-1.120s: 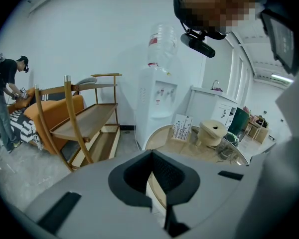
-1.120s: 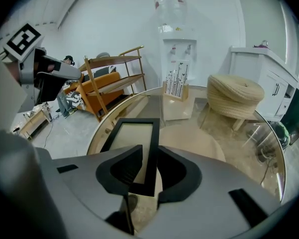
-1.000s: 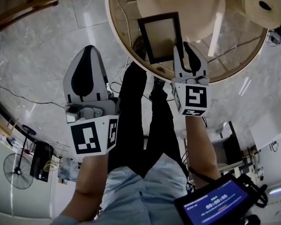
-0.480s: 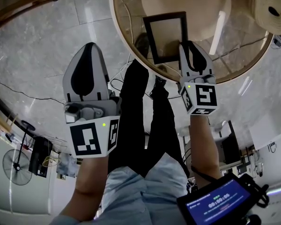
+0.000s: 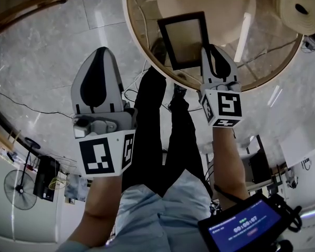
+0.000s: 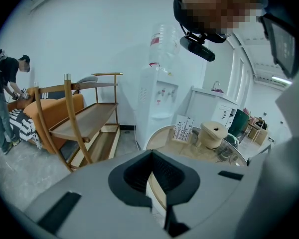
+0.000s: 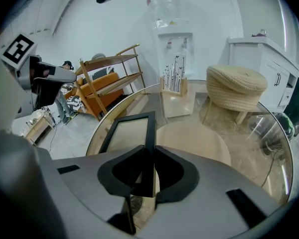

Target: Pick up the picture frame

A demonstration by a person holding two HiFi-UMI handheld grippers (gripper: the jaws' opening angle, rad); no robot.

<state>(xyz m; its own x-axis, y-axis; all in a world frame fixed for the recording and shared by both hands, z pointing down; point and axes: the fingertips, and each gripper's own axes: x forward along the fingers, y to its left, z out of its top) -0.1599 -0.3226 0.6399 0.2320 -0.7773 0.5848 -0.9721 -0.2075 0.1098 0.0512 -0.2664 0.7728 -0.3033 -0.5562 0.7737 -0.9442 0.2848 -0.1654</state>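
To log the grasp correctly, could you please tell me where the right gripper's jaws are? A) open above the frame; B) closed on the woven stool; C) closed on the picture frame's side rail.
C: in the right gripper view, the right gripper pinches the black right rail of the picture frame.

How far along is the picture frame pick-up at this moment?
Done: right gripper is shut on the picture frame, at its right edge. In hand: frame over the round glass table; unclear whether it has left the glass. Left: lifting it clear. The left gripper is shut, empty.
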